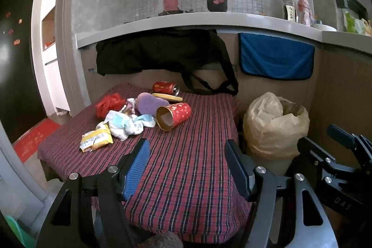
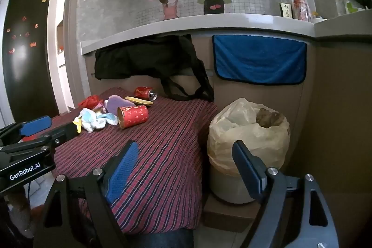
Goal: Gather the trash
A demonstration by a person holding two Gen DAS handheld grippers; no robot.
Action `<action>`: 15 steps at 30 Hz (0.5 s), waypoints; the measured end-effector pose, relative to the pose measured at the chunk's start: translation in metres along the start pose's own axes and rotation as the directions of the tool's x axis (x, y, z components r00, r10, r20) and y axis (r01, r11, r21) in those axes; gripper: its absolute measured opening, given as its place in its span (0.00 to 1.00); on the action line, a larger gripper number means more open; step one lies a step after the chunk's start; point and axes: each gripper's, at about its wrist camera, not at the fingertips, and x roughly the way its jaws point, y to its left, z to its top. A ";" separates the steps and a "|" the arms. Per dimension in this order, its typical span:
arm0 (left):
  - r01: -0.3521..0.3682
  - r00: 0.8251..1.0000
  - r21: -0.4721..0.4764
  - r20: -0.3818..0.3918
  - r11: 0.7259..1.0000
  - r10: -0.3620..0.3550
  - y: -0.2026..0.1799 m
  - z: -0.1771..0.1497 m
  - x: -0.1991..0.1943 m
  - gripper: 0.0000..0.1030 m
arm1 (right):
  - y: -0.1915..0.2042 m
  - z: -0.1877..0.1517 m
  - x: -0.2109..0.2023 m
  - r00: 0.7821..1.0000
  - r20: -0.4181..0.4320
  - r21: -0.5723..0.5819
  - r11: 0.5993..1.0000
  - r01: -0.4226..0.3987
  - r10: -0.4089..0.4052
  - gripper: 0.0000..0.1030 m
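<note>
Trash pile lies at the far left corner of the cloth-covered desk [image 1: 186,166]: red paper cup [image 1: 174,116] on its side, soda can [image 1: 165,87] behind it, yellow wrapper [image 1: 96,140] nearest. Lined bin [image 2: 248,131] stands beside the right edge. Left gripper [image 1: 187,160] and right gripper [image 2: 186,166]: fingers spread wide, holding nothing.

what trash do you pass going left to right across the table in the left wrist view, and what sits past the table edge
yellow wrapper → crumpled white and blue wrapper → red paper cup lying on its side → off the table edge, the bin lined with a plastic bag
</note>
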 end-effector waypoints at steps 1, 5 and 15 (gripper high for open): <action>0.005 1.000 -0.011 -0.002 1.000 -0.005 0.000 0.000 0.000 0.65 | 0.000 0.000 0.000 1.000 0.001 0.015 1.000 -0.004 0.004 0.78; -0.001 1.000 -0.001 0.009 1.000 0.001 0.000 0.000 0.000 0.65 | 0.000 0.000 0.000 1.000 -0.005 0.011 1.000 -0.003 0.003 0.78; -0.001 1.000 -0.001 0.011 1.000 0.001 0.000 0.000 0.000 0.65 | 0.003 -0.003 -0.001 1.000 -0.001 0.008 1.000 -0.002 0.002 0.78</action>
